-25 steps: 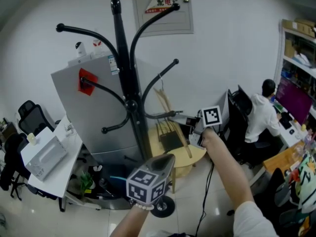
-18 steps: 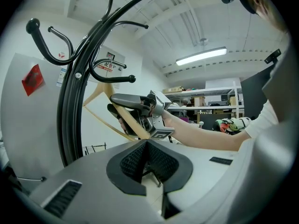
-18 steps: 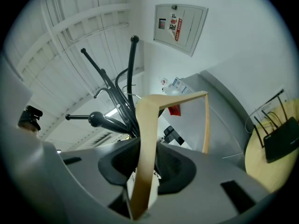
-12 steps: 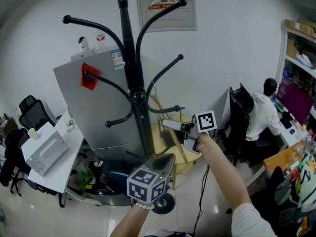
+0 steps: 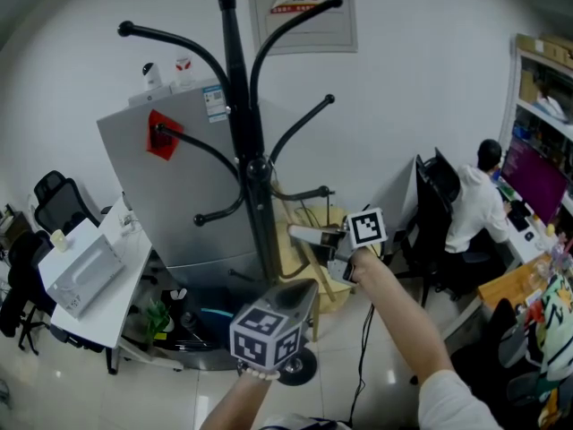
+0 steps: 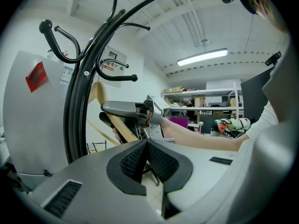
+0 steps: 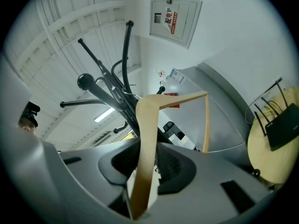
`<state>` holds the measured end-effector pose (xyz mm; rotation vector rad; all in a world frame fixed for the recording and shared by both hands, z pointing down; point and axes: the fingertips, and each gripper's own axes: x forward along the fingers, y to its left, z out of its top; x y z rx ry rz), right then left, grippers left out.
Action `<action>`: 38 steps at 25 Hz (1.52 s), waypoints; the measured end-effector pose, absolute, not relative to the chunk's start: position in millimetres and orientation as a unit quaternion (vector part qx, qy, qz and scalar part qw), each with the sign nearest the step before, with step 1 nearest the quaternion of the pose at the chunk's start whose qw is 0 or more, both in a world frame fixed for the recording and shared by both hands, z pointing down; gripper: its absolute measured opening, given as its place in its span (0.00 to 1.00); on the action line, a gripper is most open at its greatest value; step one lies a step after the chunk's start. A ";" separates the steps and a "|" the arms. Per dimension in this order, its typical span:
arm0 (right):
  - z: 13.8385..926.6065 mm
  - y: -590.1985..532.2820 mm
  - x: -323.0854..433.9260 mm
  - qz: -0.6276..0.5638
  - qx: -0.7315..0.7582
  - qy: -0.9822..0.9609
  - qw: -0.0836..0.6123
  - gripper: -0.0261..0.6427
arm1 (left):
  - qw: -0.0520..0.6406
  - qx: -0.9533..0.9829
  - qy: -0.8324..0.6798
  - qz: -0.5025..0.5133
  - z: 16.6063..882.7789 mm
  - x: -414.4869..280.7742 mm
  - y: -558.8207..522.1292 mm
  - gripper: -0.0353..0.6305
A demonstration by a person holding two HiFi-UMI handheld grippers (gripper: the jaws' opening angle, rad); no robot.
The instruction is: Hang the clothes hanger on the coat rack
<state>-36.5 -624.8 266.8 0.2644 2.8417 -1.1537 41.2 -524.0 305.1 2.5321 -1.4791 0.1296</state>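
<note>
1. Clothes hanger (image 7: 145,134) of pale wood, clamped by one arm between the pads of the right gripper (image 7: 147,160); rising from the jaws to a bend, then running right to a thin bar that drops down again.
2. Held in the air just right of the black coat rack (image 5: 240,106), low on the pole and near its short lower arm. Hook too thin to trace in any view, so impossible to tell whether touching a rack arm or apart from it.
3. Right gripper pointing left toward the pole in the head view, closed firmly on the wood.
4. Left gripper (image 6: 146,146) lower and nearer the camera, in front of the rack's base. Jaws pressed together, nothing between the pads.
5. From the left gripper view: hanger wood just beside the pole, partly behind the right gripper.
6. Behind the rack: grey metal cabinet (image 5: 170,204) with a red sticker (image 5: 162,141). White wall box (image 5: 304,12) higher up.
7. Behind and below the right gripper: round wooden table (image 5: 329,294).
8. Far right: seated person (image 5: 472,211). Far left: white desk (image 5: 89,307) and black office chair (image 5: 52,206).
</note>
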 end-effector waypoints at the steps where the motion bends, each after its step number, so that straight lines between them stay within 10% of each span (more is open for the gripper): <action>1: 269.4 -623.9 -37.4 -0.377 0.084 0.922 0.030 0.22 | 0.103 0.858 -0.501 0.044 305.5 40.8 -523.9 0.04; 38: 315.1 -616.3 -45.4 -0.291 -0.026 0.956 -0.035 0.24 | 0.111 0.877 -0.467 0.037 310.3 29.2 -507.0 0.04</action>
